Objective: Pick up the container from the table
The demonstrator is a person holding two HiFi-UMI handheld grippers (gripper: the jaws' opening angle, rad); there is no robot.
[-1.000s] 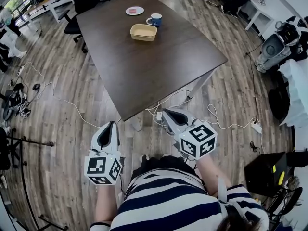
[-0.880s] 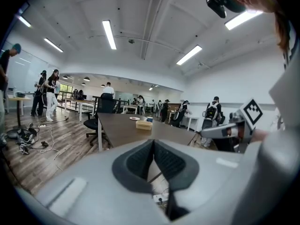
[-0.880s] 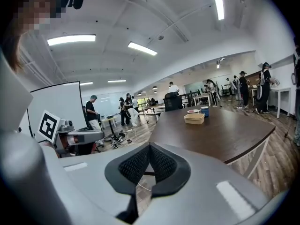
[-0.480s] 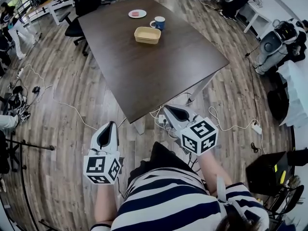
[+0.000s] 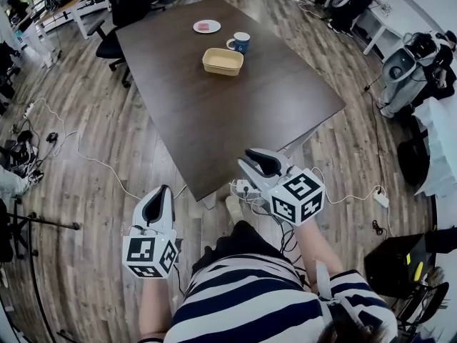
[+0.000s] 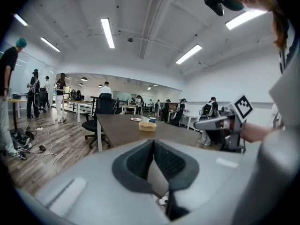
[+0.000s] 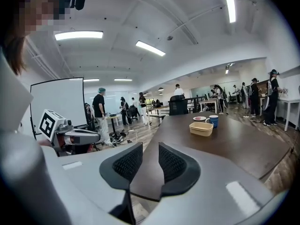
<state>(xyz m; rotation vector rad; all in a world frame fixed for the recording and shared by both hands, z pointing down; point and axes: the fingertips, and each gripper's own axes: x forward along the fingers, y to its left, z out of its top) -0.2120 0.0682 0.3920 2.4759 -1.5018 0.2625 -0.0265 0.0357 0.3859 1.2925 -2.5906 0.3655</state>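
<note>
You held both grippers off the near edge of the table (image 5: 214,120), well short of the container (image 5: 223,61), which sat far across it near a blue cup (image 5: 241,43). Your left gripper (image 5: 162,190) had its jaws together, while the jaws of your right gripper (image 5: 248,156) were opening on nothing.

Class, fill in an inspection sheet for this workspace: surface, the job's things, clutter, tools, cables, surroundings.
Surface: dark table, mostly bare.
Job's things: tan container, upright near the far end, untouched.
Clutter: blue mug just behind the container; small plate further back.
Tools: left tool shut, empty; right tool jaws opening, nothing between them; both far from the container.
Cables: white cables bunched on the floor below the table's near corner, more trailing to either side.
Surroundings: wood floor, office chair at the far side, people at other desks.
</note>
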